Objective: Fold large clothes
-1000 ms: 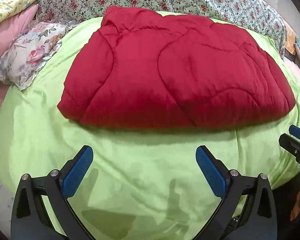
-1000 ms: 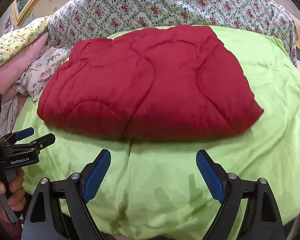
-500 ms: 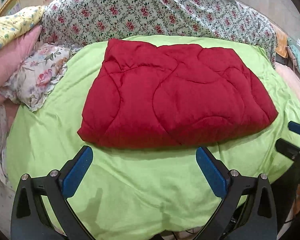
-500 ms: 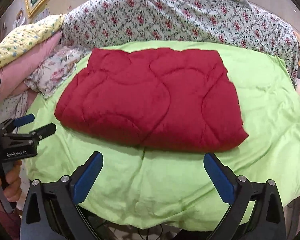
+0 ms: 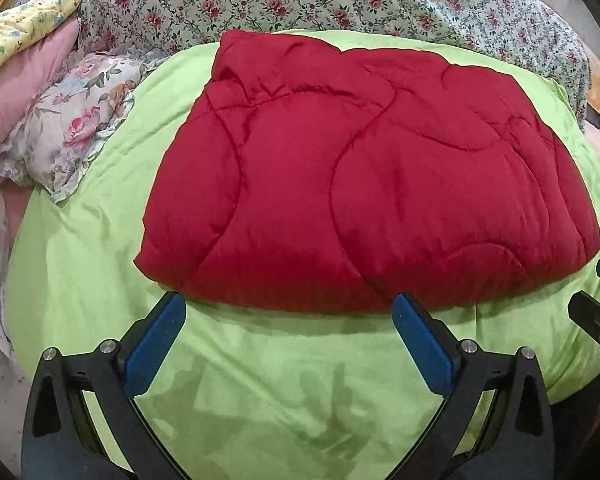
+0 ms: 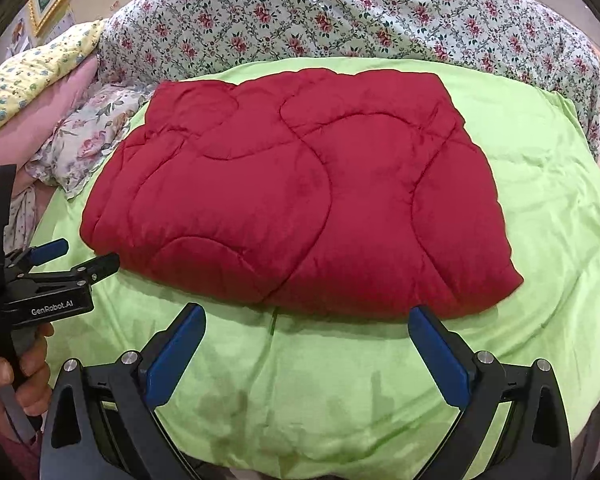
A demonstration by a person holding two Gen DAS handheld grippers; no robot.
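A red quilted garment lies folded into a thick rectangle on a lime-green bed cover; it also shows in the right wrist view. My left gripper is open and empty, its blue pads just short of the garment's near edge. My right gripper is open and empty, also just before the near edge. The left gripper shows at the left of the right wrist view, open.
A flowered quilt is heaped behind the garment. A floral pillow, a pink cushion and a yellow blanket lie at the left. The bed's front edge is close below my grippers.
Both grippers pulled back and up, then came in again toward the garment's near edge. The garment has not moved. Both stay open.
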